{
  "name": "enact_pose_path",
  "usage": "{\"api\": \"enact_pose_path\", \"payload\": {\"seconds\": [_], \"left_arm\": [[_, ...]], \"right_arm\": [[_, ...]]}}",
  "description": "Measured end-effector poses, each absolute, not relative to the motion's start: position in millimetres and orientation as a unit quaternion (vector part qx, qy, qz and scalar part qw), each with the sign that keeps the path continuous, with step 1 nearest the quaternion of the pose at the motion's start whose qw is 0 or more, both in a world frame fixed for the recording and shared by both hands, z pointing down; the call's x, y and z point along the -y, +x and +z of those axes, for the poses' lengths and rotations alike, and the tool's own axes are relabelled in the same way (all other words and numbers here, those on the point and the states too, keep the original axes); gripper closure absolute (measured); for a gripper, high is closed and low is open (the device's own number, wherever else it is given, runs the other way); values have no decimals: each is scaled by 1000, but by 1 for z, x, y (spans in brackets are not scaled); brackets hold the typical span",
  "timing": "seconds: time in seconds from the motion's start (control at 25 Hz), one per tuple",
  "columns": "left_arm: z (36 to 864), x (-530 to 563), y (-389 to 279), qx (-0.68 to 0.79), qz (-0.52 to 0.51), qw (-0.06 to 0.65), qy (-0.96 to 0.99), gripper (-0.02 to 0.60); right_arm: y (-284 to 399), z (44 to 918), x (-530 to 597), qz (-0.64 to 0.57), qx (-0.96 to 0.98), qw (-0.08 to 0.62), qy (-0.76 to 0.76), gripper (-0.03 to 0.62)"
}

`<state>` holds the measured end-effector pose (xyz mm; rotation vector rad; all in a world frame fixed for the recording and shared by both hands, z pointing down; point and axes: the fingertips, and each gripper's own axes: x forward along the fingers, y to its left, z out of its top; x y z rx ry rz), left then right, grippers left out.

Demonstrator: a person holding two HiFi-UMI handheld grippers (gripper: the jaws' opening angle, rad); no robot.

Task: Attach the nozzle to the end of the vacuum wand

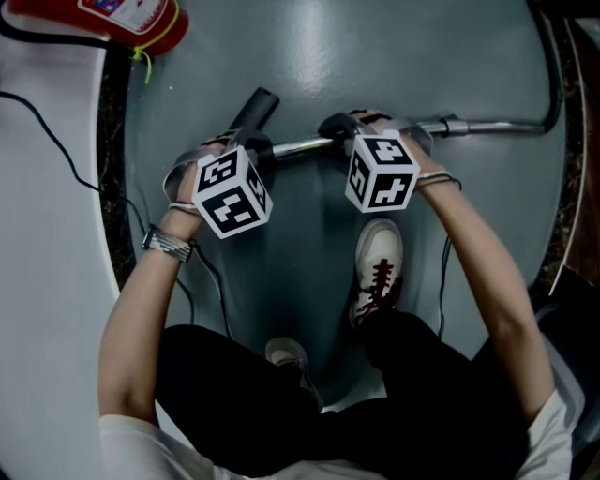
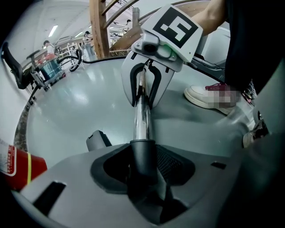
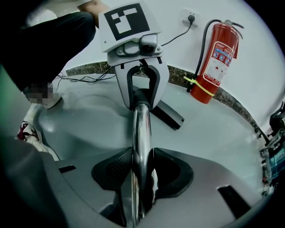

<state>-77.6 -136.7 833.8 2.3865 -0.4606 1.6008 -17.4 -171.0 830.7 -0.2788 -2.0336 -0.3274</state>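
The chrome vacuum wand (image 1: 487, 125) lies across the grey floor (image 1: 375, 56). A black nozzle (image 1: 255, 106) sits on its left end, angled away from me. My left gripper (image 1: 255, 142) is shut on the nozzle's black collar (image 2: 142, 162), and the nozzle's tip (image 2: 98, 140) pokes out to one side. To the right, my right gripper (image 1: 342, 127) is shut on the wand (image 3: 141, 133). In the left gripper view the right gripper (image 2: 143, 95) faces me along the tube. In the right gripper view the left gripper (image 3: 141, 95) clasps the nozzle (image 3: 171, 116).
A red fire extinguisher (image 1: 131, 19) (image 3: 216, 58) stands by the white wall. A black hose (image 1: 555, 75) curves off the wand's right end. The person's white shoe (image 1: 378, 267) rests just behind the wand. A cable (image 1: 56, 150) trails over the pale ledge at left.
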Motion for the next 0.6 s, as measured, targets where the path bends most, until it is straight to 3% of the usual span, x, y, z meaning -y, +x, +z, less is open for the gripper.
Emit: {"api": "enact_pose_path", "payload": {"seconds": [0.6], "left_arm": [[829, 136, -74, 134, 589, 17, 797, 399]], "right_arm": [[-17, 828, 170, -150, 843, 504, -116, 430]]}}
